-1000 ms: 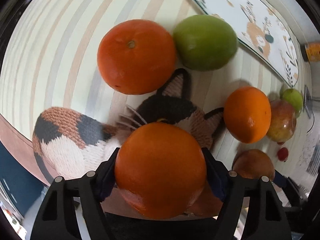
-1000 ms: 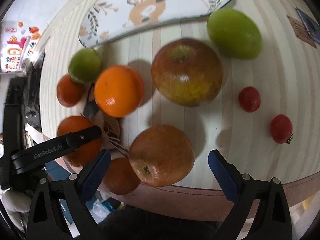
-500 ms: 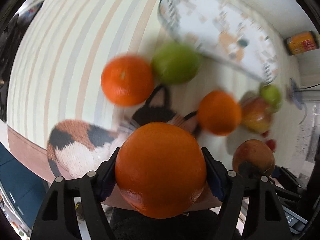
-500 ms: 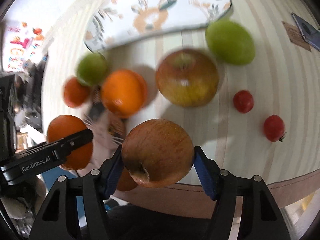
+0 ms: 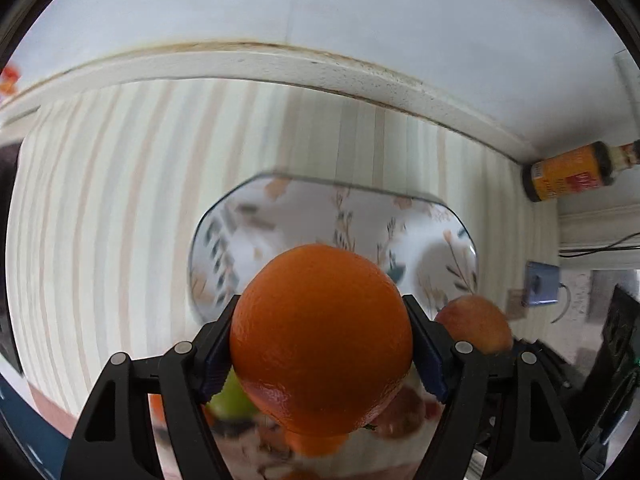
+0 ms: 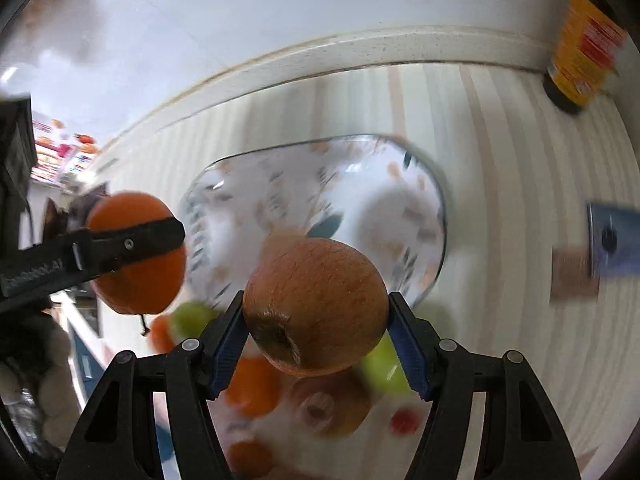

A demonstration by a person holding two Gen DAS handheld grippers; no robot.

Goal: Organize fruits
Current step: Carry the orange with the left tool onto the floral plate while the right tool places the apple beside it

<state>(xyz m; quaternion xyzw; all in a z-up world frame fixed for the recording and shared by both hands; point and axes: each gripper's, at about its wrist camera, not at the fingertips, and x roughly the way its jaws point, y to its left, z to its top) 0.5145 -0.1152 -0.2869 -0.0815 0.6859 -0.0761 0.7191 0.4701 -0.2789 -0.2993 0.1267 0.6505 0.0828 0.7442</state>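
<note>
Currently 2 grippers in view, each loaded. L gripper [image 5: 320, 344]: jaws clamped on 1 orange [image 5: 320, 336], held in the air near the plate [image 5: 256, 232]. R gripper [image 6: 316, 332]: jaws clamped on 1 red-brown apple [image 6: 316, 308], also airborne, at the plate's near edge.

Plate: 1, patterned, on the striped table [image 5: 100, 200], nothing seen on it.

Loose fruit below the R gripper, blurred: at least 2 green fruits [image 6: 384, 364], 3 oranges [image 6: 252, 388], 1 apple [image 6: 332, 404], 1 small red fruit [image 6: 404, 420]. Exact count uncertain.

Far right by the wall: 1 bottle [image 5: 568, 178], orange label, apparently lying on its side. Right: 1 blue card [image 5: 542, 284].
</note>
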